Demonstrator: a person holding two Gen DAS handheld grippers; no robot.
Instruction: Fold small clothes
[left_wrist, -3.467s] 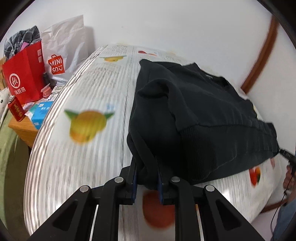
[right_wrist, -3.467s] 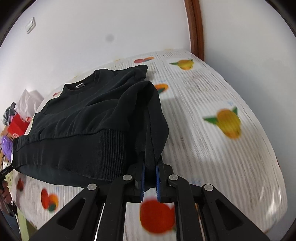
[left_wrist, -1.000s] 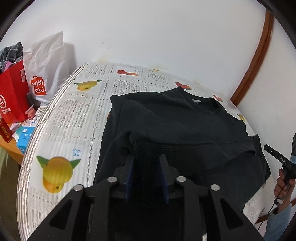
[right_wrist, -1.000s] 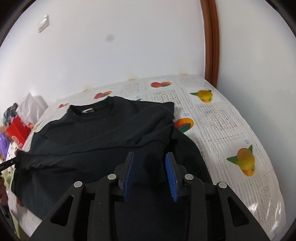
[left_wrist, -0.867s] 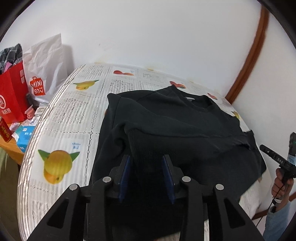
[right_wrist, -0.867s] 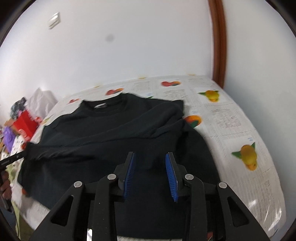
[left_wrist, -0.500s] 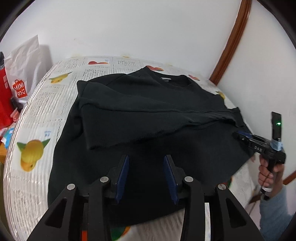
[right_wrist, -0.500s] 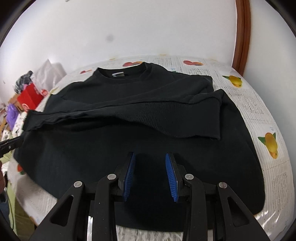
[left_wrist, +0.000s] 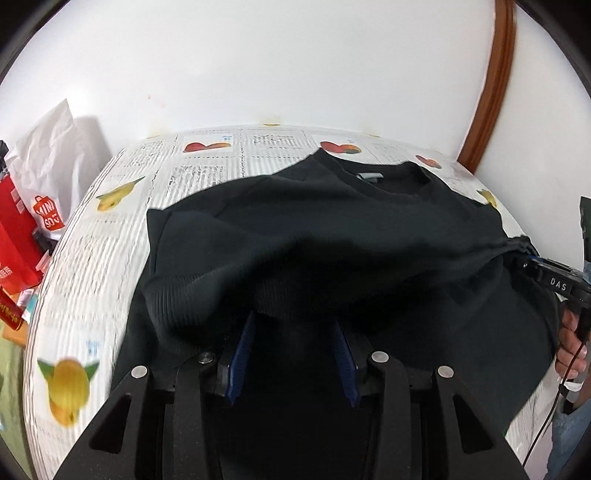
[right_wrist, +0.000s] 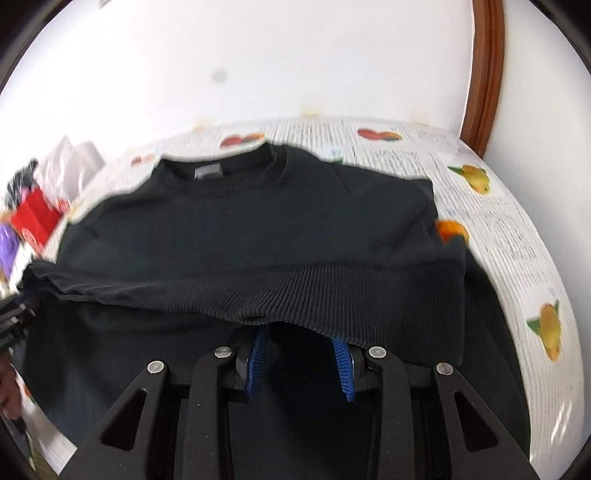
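A black sweatshirt (left_wrist: 332, 236) lies on the fruit-print tablecloth (left_wrist: 110, 236), neck toward the wall. Its ribbed hem (right_wrist: 332, 291) is folded up over the body. My left gripper (left_wrist: 293, 345) is open, its blue pads low over the cloth with the ribbed fold draped over the fingertips. My right gripper (right_wrist: 301, 341) is open too, its fingertips under the edge of the ribbed hem. In the left wrist view the right gripper (left_wrist: 546, 277) shows at the sweatshirt's right edge. The sweatshirt (right_wrist: 258, 229) fills the right wrist view.
A white MINISO bag (left_wrist: 48, 177) and a red bag (left_wrist: 14, 236) stand left of the table. A brown door frame (left_wrist: 491, 81) rises at the back right. The white wall is close behind the table's far edge.
Both grippers let go of the hem about a second ago and stay open. Since half a second ago both have moved forward and lower, so the ribbed fold now covers their fingertips.
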